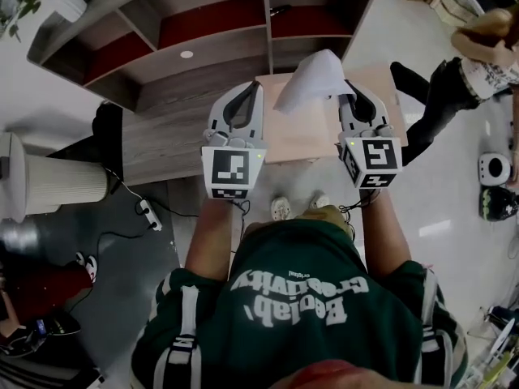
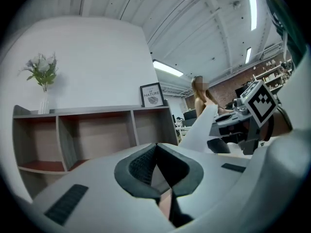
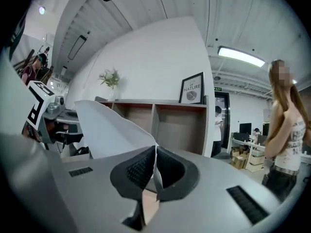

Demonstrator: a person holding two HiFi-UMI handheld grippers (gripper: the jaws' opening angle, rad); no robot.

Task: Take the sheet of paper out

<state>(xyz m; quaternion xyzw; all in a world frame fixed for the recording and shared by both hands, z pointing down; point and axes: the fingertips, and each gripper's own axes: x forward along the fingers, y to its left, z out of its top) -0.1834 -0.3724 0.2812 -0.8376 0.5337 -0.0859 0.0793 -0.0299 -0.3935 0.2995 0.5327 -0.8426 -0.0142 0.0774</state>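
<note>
Paper out and held above the table; removal looks nearly done.
The right tool (image 1: 350, 94) is clenched on the paper (image 1: 312, 78) above the table (image 1: 300, 140), while the left tool (image 1: 246, 94) beside it is closed on nothing. The next move is likely to carry the paper clear. Beyond the table, the shelf (image 1: 203, 67) bays look nearly bare.

Wears a dark green T-shirt (image 1: 300, 298) printed across the front in white lettering, with white stripes running down each short sleeve (image 1: 185, 331). Stands in pale shoes (image 1: 280, 209). Carries smooth light-grey shells on the left tool (image 1: 256, 87) and the right tool (image 1: 347, 87), rounded and tapering toward the tips, lined inside with ribbed dark-grey pads (image 2: 140, 166). Bears behind each shell a white cube (image 1: 233, 173) with black square markers and a small green light (image 1: 259, 156) at its edge. Shows dark rectangular slots (image 2: 65, 203) on the shell tops.
</note>
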